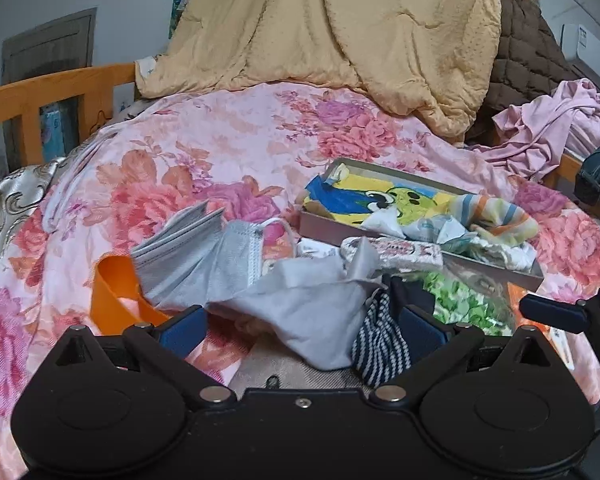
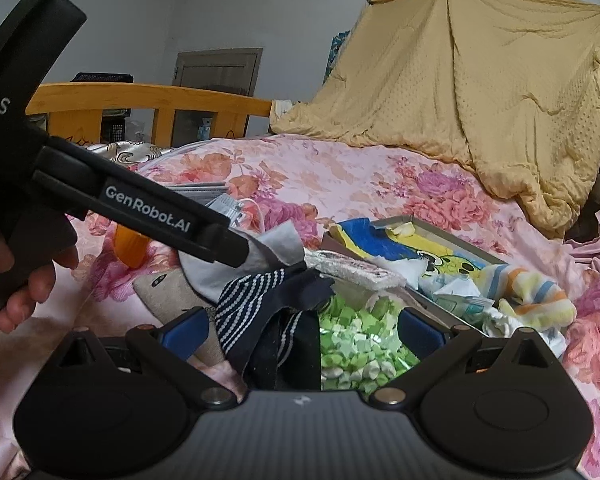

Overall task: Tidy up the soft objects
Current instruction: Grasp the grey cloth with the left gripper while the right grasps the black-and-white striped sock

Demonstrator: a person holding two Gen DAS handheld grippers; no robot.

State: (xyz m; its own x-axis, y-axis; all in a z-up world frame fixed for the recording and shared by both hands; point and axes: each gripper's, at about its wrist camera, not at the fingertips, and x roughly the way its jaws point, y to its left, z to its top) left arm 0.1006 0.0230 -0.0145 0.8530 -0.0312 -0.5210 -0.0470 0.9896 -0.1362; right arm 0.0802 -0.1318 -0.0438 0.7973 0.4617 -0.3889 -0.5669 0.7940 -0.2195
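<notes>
The left gripper (image 1: pixel 300 328) sits low in the middle of the left wrist view, with its blue pads spread wide apart and holding nothing. A light grey cloth (image 1: pixel 312 312) lies between the pads, and a navy striped sock (image 1: pixel 380 344) is bunched up against the right pad. Just above, a grey face mask (image 1: pixel 204 252) rests on the flowery pink bedcover (image 1: pixel 220 140), next to an orange scoop (image 1: pixel 116 296) at the lower left.

The right gripper (image 2: pixel 300 332) is also spread open and holds nothing. Between its pads lie the same navy striped sock (image 2: pixel 252 300) and a bag of green bits (image 2: pixel 356 344). The left gripper comes in from the upper left of this view, held by a hand (image 2: pixel 20 280), and its tip touches the grey cloth (image 2: pixel 276 248).

A flat box (image 1: pixel 420 256) lies to the right of the middle. Inside it are a cartoon towel (image 1: pixel 380 196) and a striped baby sock (image 1: pixel 496 216). A white and pink band (image 1: pixel 396 250) lies over the box's near edge. A big yellow blanket (image 1: pixel 340 32) hangs at the top.
</notes>
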